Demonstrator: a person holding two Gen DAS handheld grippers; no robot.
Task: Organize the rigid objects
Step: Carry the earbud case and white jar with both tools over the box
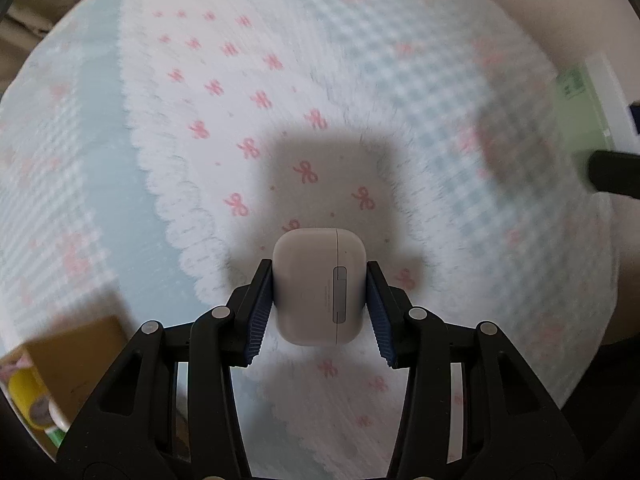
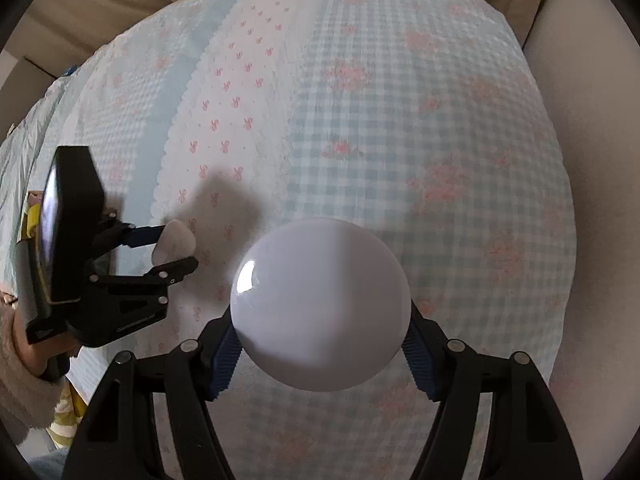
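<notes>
A white earbud case (image 1: 320, 286) with a grey hinge plate facing the camera sits between the blue pads of my left gripper (image 1: 319, 266), which is shut on its two sides. It hangs over the bow-print cloth (image 1: 224, 92) and casts a square shadow there. The right wrist view shows the same left gripper (image 2: 176, 248) at the left with the case (image 2: 176, 238) in its tips. A glossy white ball (image 2: 320, 304) fills my right gripper (image 2: 322, 320), its pads pressed on both sides, above the blue-check part of the cloth (image 2: 400, 120).
A brown cardboard box (image 1: 76, 356) with a yellow item (image 1: 24, 396) inside lies at the lower left. A green and white object (image 1: 576, 96) and a dark shape (image 1: 612, 172) sit at the right edge. A fuzzy sleeve (image 2: 20, 364) holds the left tool.
</notes>
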